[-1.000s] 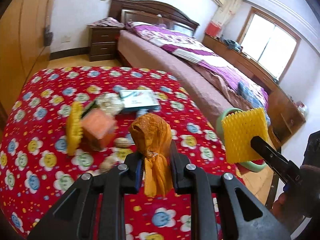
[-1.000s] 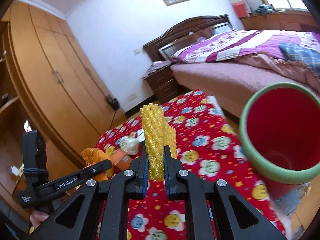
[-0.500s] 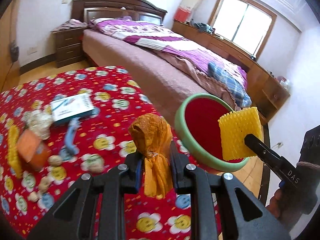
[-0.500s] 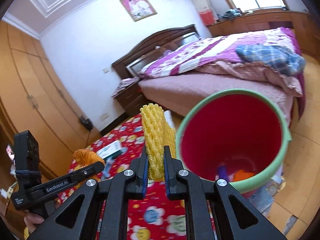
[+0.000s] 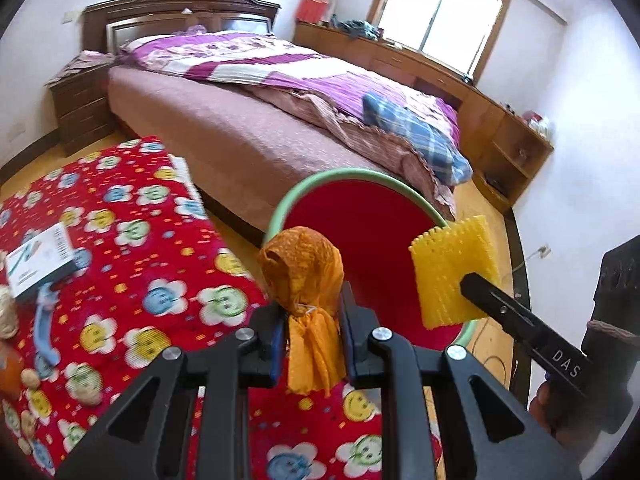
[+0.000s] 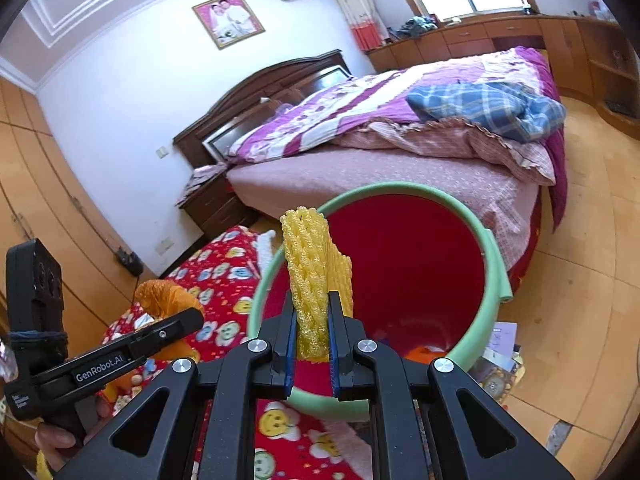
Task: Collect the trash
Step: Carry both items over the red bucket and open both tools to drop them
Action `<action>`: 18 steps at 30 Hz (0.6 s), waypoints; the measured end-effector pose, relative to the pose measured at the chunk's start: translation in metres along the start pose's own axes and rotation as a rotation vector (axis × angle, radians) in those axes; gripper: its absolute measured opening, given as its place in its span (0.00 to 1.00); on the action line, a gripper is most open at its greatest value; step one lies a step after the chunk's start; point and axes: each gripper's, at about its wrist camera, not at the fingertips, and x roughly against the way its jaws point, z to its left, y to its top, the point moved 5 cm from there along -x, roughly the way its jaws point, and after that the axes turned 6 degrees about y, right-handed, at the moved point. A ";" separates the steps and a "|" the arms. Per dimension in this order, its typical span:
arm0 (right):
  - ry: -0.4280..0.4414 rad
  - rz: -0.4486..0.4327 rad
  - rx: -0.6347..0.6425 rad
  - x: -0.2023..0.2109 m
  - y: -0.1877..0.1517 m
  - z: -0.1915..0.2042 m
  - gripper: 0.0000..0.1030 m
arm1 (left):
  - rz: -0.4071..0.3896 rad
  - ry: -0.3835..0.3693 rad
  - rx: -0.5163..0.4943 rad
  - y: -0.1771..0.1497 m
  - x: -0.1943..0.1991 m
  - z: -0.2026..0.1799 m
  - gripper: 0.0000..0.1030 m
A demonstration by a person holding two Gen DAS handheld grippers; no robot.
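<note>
Beside the bed (image 5: pixel 224 128), I center both clamped fingers, orange net (image 5: pixel 306 276) and yellow foam (image 6: pixel 316 276), over the bucket (image 6: pixel 496 272) at lower center before releasing.

Left hand-held gripper (image 5: pixel 314 320): matte black frame with triangular cut-outs, silver round-head screws at the pivots, blue pads lining the inner faces of the two fingers. Seen from the right wrist view, its side bears white lettering "GenRobot.AI" and a boxy black camera block sits at the rear, a dark band wrapped beneath it.

Right hand-held gripper (image 6: pixel 314 336): same black build — silver screws, blue pads; white letters "DAS" on its side.
</note>
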 end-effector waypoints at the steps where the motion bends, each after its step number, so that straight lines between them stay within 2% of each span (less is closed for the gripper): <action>1: -0.003 0.002 -0.004 -0.001 0.000 -0.003 0.12 | 0.007 -0.005 -0.007 0.001 -0.005 -0.005 0.22; 11: -0.031 0.035 -0.035 -0.015 0.000 -0.030 0.12 | 0.054 0.001 -0.110 0.002 -0.046 -0.035 0.22; 15: -0.039 0.046 -0.045 -0.020 -0.001 -0.037 0.13 | 0.073 0.031 -0.134 -0.002 -0.056 -0.037 0.34; 18: -0.045 0.058 -0.052 -0.024 -0.002 -0.042 0.13 | 0.076 0.035 -0.129 -0.004 -0.059 -0.036 0.37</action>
